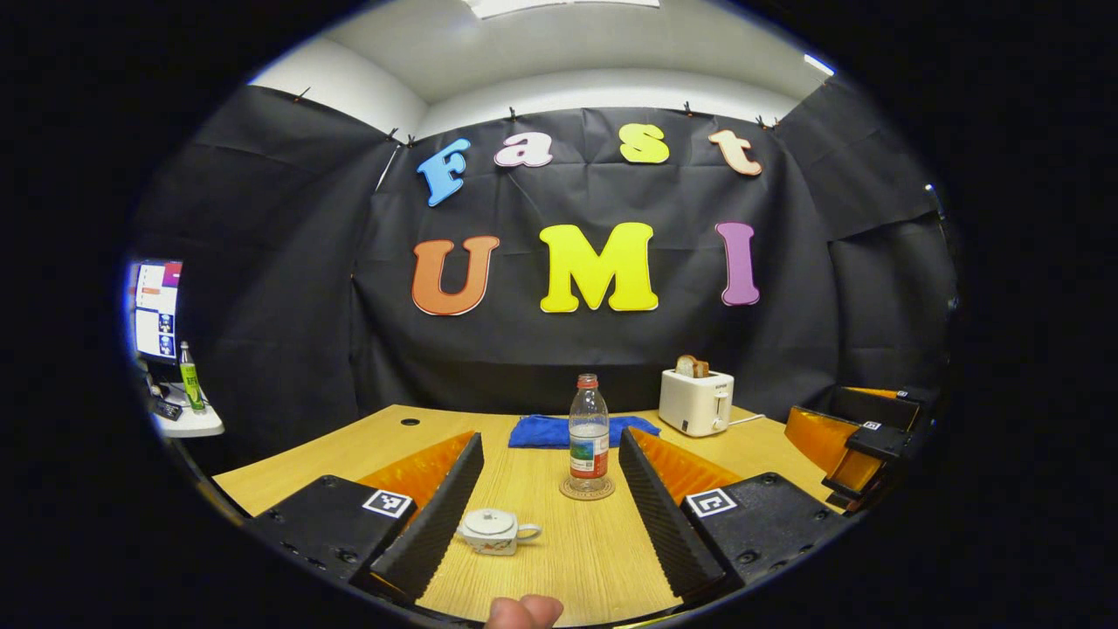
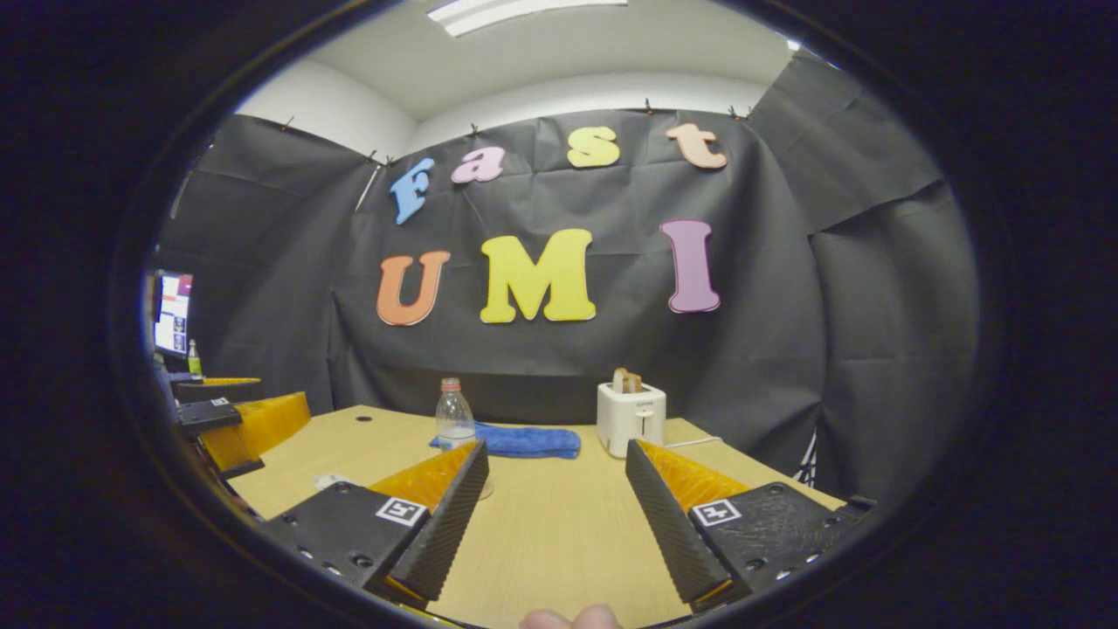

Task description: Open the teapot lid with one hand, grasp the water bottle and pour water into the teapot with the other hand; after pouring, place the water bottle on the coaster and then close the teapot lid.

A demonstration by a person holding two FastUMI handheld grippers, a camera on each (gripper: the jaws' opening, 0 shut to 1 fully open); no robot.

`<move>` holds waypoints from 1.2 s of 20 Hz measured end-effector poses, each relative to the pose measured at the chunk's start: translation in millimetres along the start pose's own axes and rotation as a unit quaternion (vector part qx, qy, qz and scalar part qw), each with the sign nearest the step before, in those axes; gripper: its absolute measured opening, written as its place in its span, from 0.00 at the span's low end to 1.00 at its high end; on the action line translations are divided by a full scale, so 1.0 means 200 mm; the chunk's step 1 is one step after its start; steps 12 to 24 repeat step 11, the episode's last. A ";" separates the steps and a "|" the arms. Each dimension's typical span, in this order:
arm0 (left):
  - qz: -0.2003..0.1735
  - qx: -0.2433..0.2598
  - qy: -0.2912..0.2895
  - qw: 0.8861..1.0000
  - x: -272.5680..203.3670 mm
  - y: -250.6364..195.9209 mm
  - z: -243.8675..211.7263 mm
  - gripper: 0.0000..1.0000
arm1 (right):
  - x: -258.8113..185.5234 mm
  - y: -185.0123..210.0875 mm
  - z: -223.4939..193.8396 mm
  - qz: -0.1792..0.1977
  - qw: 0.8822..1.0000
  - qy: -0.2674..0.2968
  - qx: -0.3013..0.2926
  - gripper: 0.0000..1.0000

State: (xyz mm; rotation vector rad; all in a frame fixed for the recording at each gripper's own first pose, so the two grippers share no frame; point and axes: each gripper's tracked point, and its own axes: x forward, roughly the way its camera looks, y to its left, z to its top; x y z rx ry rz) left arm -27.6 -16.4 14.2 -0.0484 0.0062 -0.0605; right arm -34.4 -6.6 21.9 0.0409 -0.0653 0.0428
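Teapot (image 1: 495,531), white with its lid on, sits on the wooden table (image 1: 559,542) just beside the left gripper's (image 1: 550,489) near finger; the water bottle (image 1: 589,432) stands upright on a round coaster (image 1: 587,490) farther back, between that gripper's fingers as seen. Both the left gripper and the right gripper (image 2: 555,489) are spread wide, holding nothing. Behind lie a blue cloth (image 1: 559,431) and a white toaster (image 1: 695,401) with bread in it.

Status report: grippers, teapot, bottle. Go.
Left gripper open, right gripper open, both empty. Teapot lid on; bottle upright on coaster. Nothing blocking either.
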 end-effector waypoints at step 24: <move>0.010 -0.017 0.004 1.000 0.01 0.08 0.01 0.98 | -0.07 0.08 0.04 -0.015 0.999 -0.011 -0.035 0.94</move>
